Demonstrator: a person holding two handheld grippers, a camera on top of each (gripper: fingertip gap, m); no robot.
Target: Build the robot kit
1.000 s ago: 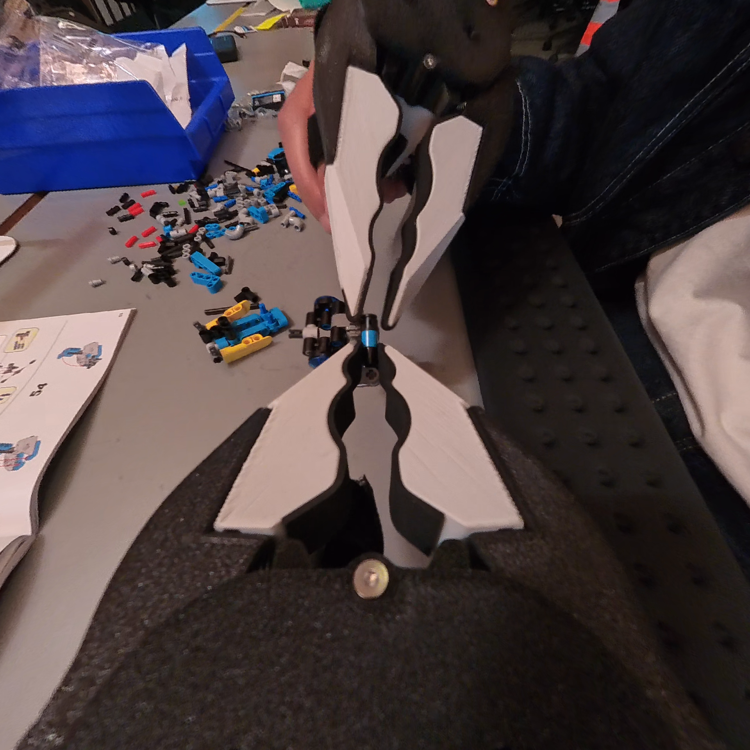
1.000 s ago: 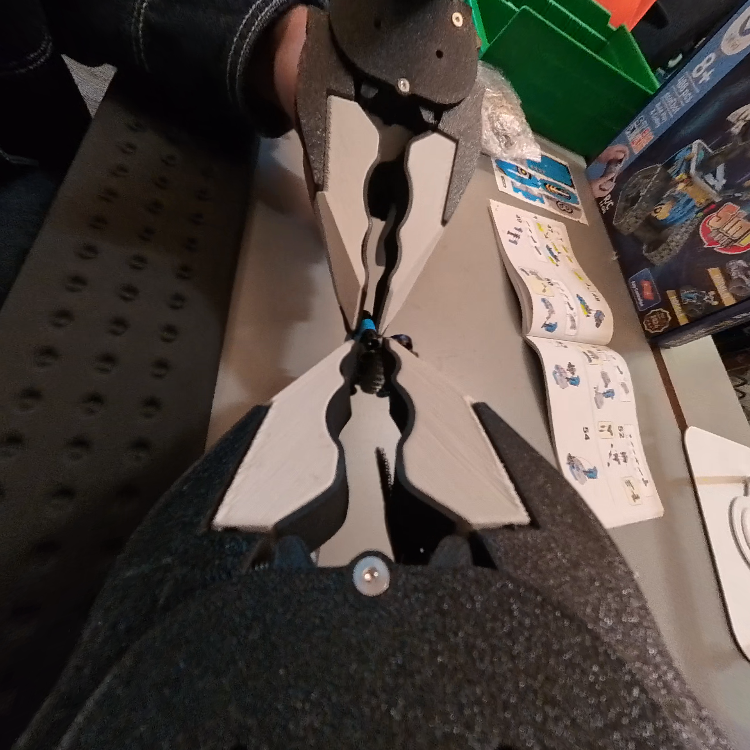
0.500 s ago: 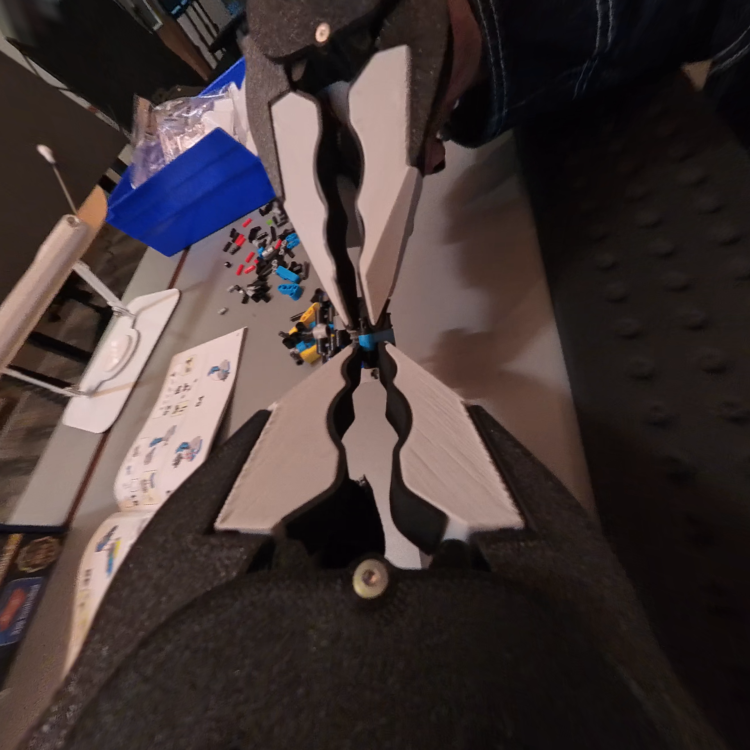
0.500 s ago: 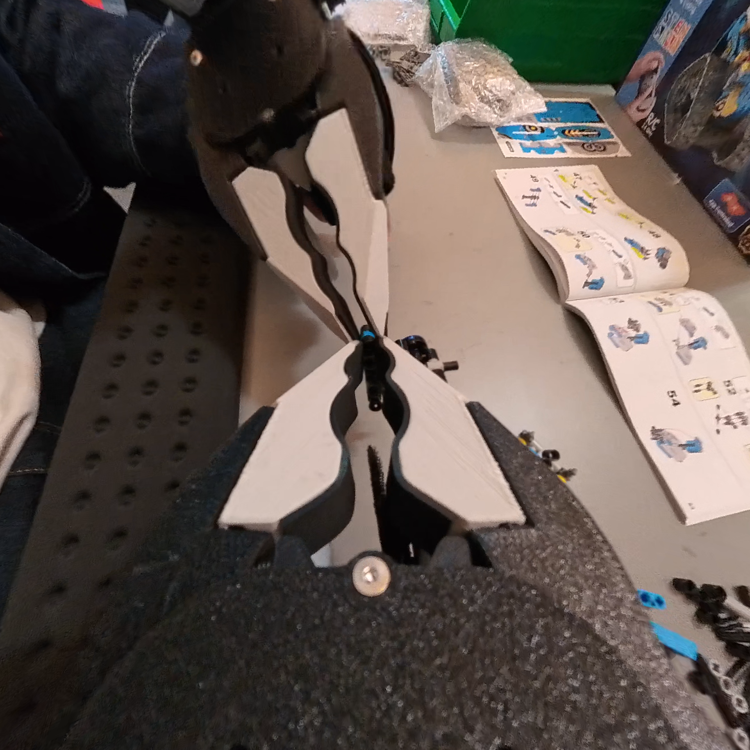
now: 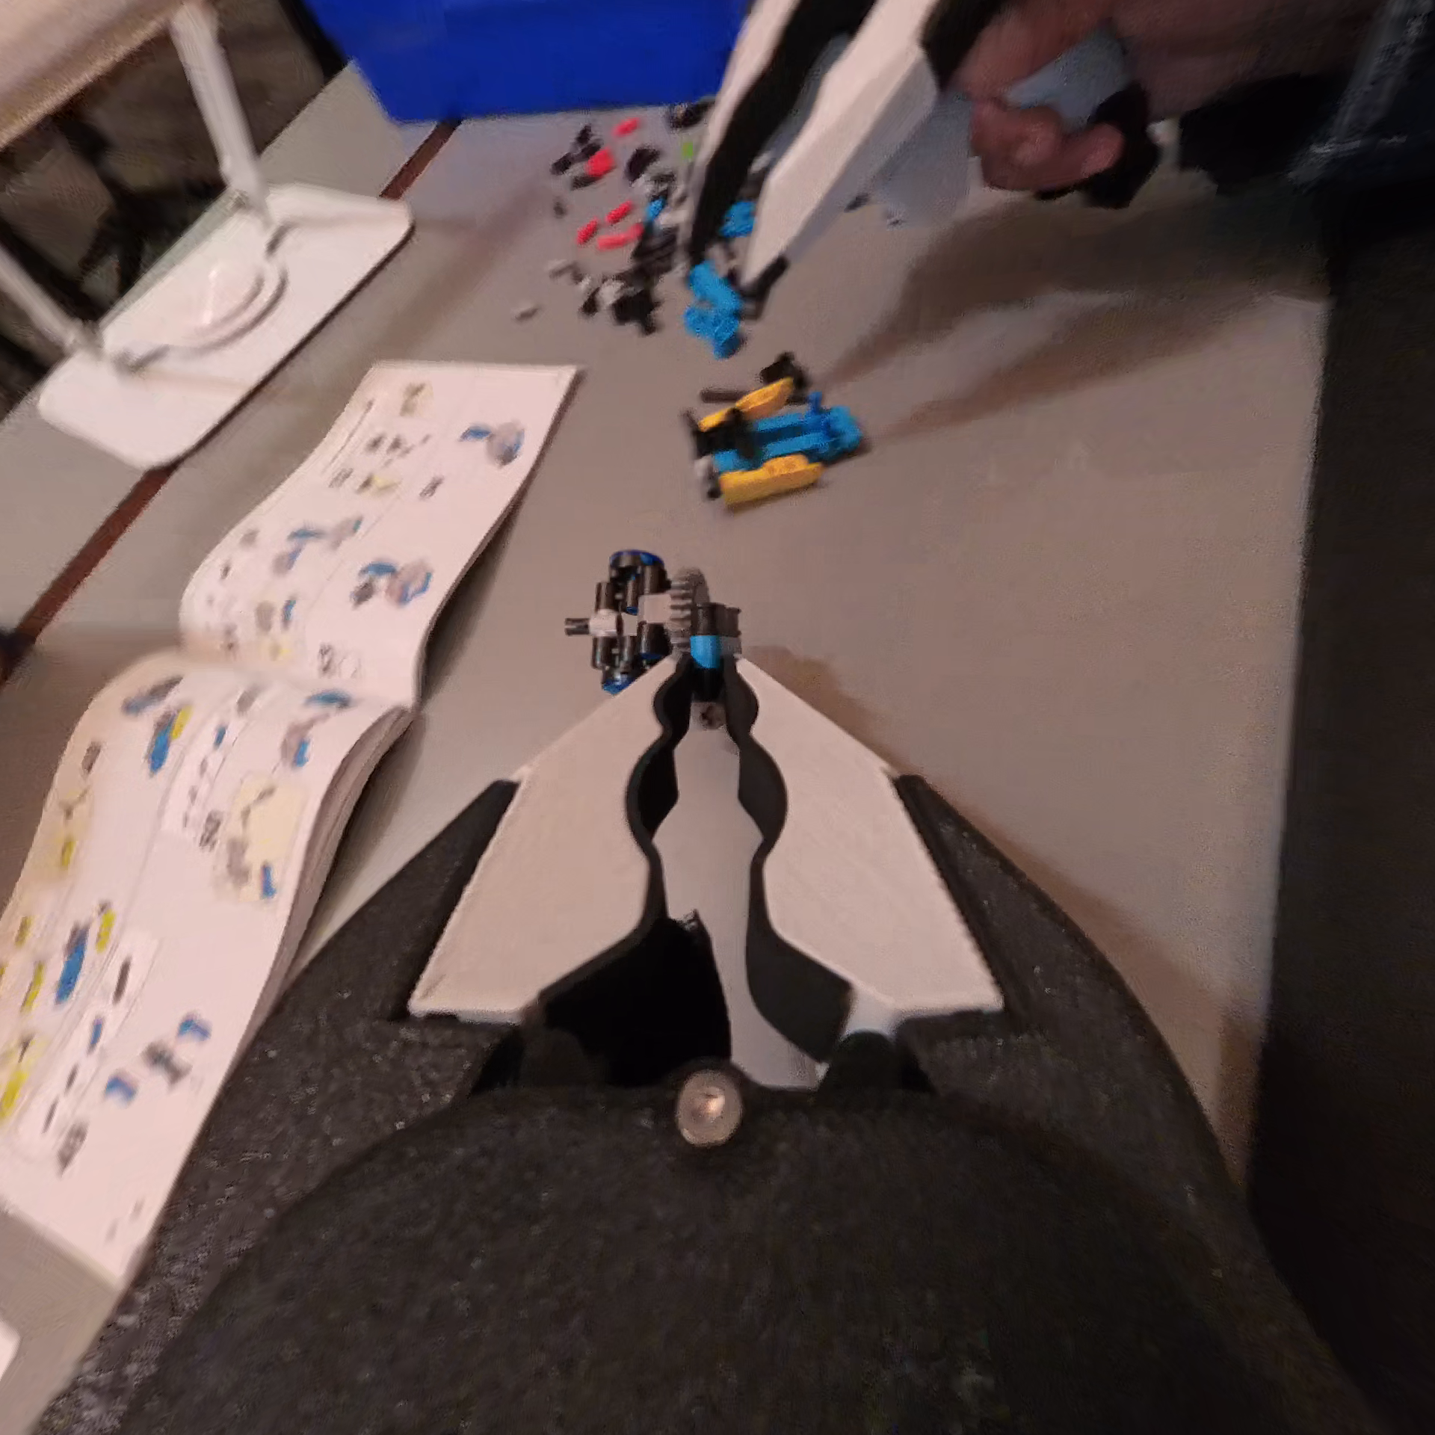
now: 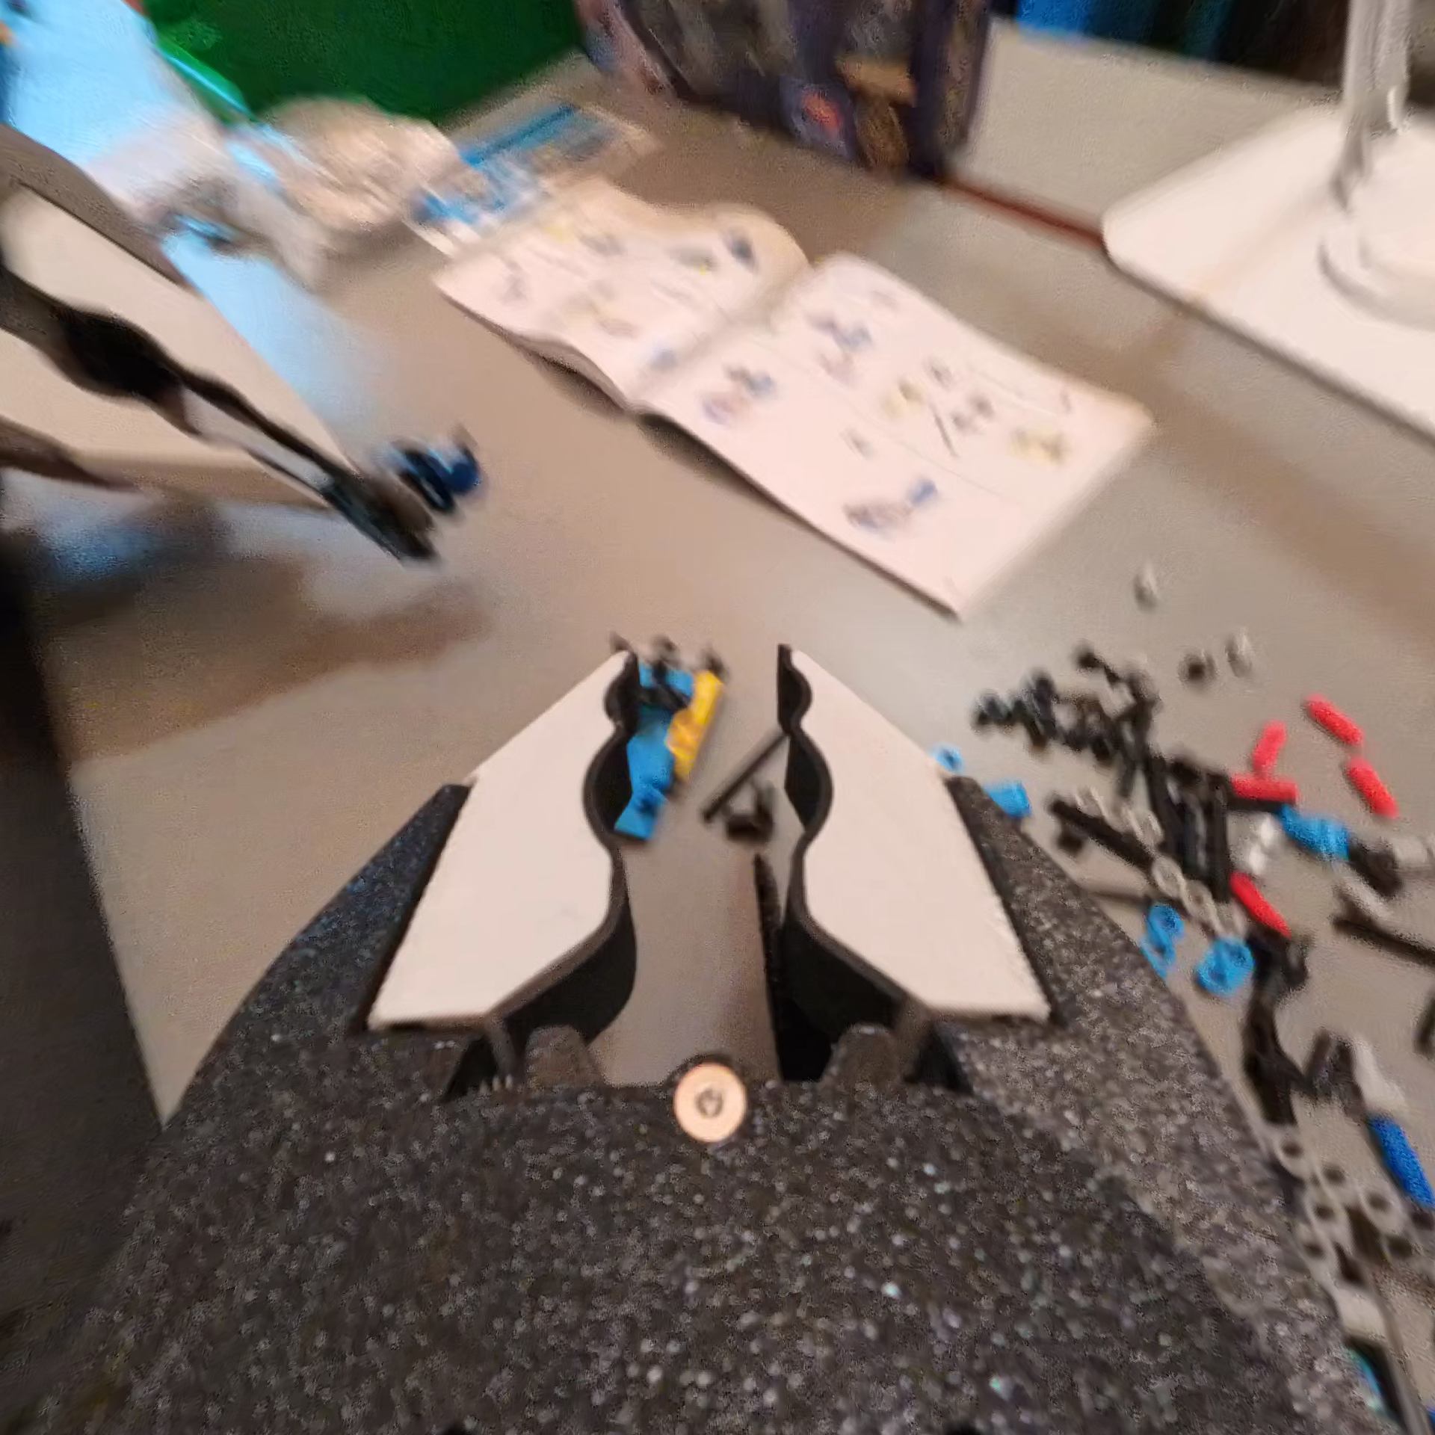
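Withdrawn since earlier: right gripper (image 6: pixel 703 660), jaws now wide over yellow-and-blue chassis (image 6: pixel 668 738) mid-table. Left gripper (image 5: pixel 703 672) remains clamped on gear-and-axle subassembly (image 5: pixel 660 617), beside instruction booklet (image 5: pixel 310 621). Loose parts pile (image 6: pixel 1203 815) lies toward the far edge.

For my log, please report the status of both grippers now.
Left gripper shut on gear assembly. Right gripper open, over blue-yellow piece. Loose parts to its right.

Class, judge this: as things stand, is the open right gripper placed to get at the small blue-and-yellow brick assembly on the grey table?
Probably yes. The right gripper is open, and the blue-and-yellow brick assembly lies between its fingers with nothing over it.
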